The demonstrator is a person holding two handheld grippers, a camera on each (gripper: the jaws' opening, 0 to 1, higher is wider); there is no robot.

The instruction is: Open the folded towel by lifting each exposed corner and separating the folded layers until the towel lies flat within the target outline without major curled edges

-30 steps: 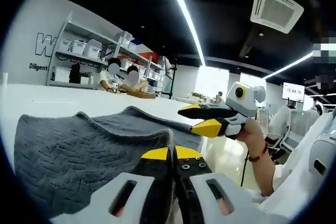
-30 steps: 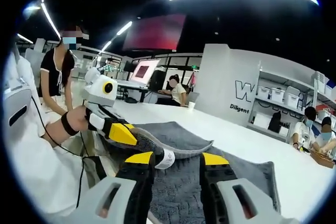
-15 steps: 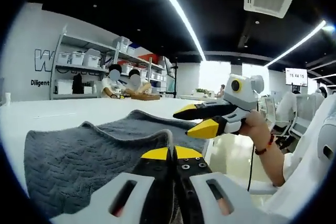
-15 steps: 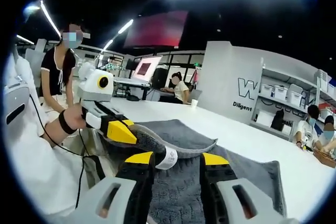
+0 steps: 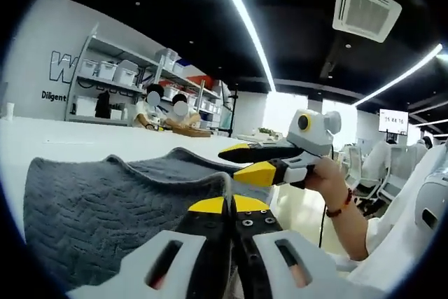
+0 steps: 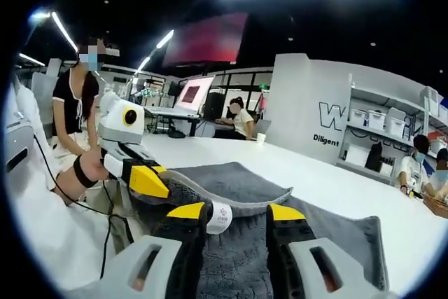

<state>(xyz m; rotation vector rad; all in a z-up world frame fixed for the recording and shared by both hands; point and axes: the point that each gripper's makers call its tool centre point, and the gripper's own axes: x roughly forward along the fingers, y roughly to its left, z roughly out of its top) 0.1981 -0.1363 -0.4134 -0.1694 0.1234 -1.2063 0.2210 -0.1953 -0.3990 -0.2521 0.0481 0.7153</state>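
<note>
Big open office with a dark ceiling, long strip lights [image 5: 241, 15] and a ceiling AC vent [image 5: 367, 10]. White tabletop [image 6: 336, 183], shelving [image 5: 115, 78] stacked with white bins, a red wall screen [image 6: 206, 40], people sitting at desks.

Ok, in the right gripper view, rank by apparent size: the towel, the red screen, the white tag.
1. Towel, though nearness to the camera inflates it.
2. Red screen.
3. White tag, smallest.

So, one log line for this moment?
left gripper: shut on towel edge | right gripper: open, over towel beside white tag | towel: grey, partly folded, corner lifted off white table
</note>
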